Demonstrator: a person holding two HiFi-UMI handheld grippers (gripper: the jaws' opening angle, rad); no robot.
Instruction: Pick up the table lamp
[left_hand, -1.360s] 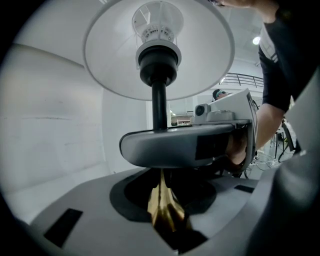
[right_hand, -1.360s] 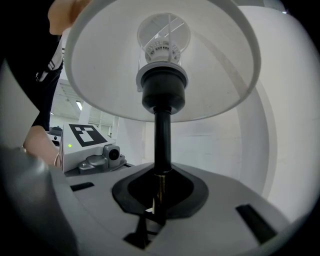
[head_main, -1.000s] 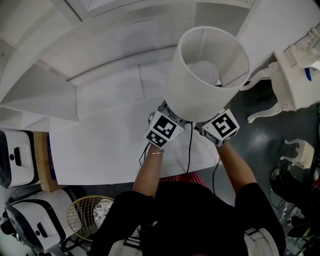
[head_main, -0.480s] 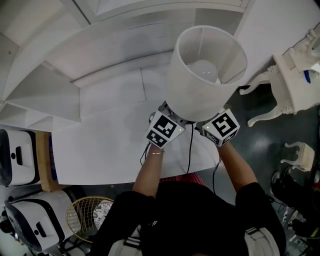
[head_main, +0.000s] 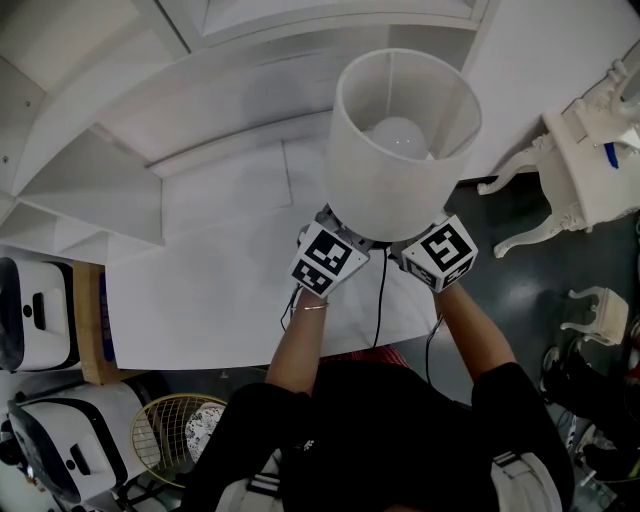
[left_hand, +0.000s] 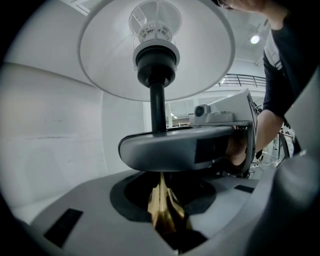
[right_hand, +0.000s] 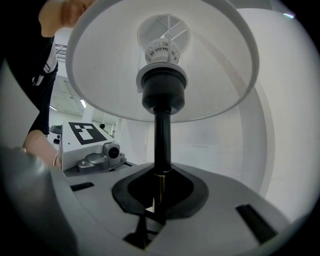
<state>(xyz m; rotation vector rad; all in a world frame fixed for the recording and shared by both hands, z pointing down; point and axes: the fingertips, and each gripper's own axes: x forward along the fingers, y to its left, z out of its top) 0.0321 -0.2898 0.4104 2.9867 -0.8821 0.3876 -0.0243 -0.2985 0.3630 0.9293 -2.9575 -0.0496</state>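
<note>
The table lamp has a white drum shade (head_main: 400, 150) with the bulb showing inside it, held up over the white table (head_main: 200, 300). Under the shade, my left gripper (head_main: 338, 238) and right gripper (head_main: 418, 248) meet at the lamp's stem; their fingertips are hidden by the shade. In the left gripper view, my left gripper (left_hand: 165, 220) is shut on the gold lower part (left_hand: 164, 207) of the lamp, with the black stem (left_hand: 157, 107) rising above. In the right gripper view, my right gripper (right_hand: 156, 210) is shut on the thin black stem (right_hand: 162, 140).
A black cable (head_main: 380, 300) hangs from the lamp toward the person. White stepped shelving (head_main: 120, 170) lies behind the table. A white ornate chair (head_main: 585, 160) stands on the dark floor at right. A wicker basket (head_main: 180, 425) and white machines (head_main: 40, 320) sit at lower left.
The lamp shade has shifted slightly to the left in the head view. Both grippers keep their hold and stay where they were.
</note>
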